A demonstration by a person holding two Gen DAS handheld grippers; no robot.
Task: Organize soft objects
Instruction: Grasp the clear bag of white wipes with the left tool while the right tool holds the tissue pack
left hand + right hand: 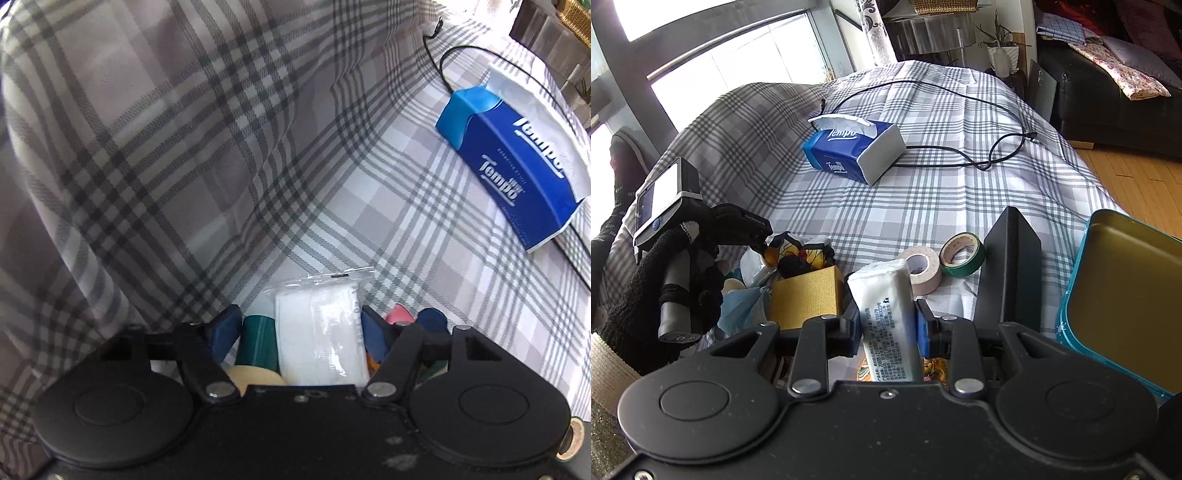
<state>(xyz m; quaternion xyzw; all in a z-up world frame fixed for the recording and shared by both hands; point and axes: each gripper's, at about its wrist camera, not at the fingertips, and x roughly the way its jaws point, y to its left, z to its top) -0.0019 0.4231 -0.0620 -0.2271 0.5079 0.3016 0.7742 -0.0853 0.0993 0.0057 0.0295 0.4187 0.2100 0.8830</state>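
In the left wrist view, the left gripper (299,325) points steeply down over the checked cloth (369,229). A white pack in clear wrap (319,332) stands between its blue pads (225,325). The left pad shows a gap with a green roll behind it, and the right pad lies close to the pack's edge, so I cannot tell whether the pack is actually pinched. A blue tissue box (513,162) lies well apart at the upper right, with a black cable (447,74) running past it.

In the right wrist view, the right gripper (888,325) is clenched on a white tissue packet (886,317), its pads pressing both sides and the packet standing nearly upright. Ahead on the cloth lie a beige tape roll (921,269) and a green tape roll (962,254), touching each other. An open teal tin (1071,314) sits at the right edge, with a dark upright piece between it and the tapes. At the left, a gloved hand (683,280) holds the other gripper above a heap of small soft things beside a yellow box (809,295).

The step in hand looks like picking up: each claw has a soft packet at its pads. The next move probably calls for a sure grip on the left pack, then carrying both packets to one container, perhaps the tin, without knocking the tapes.
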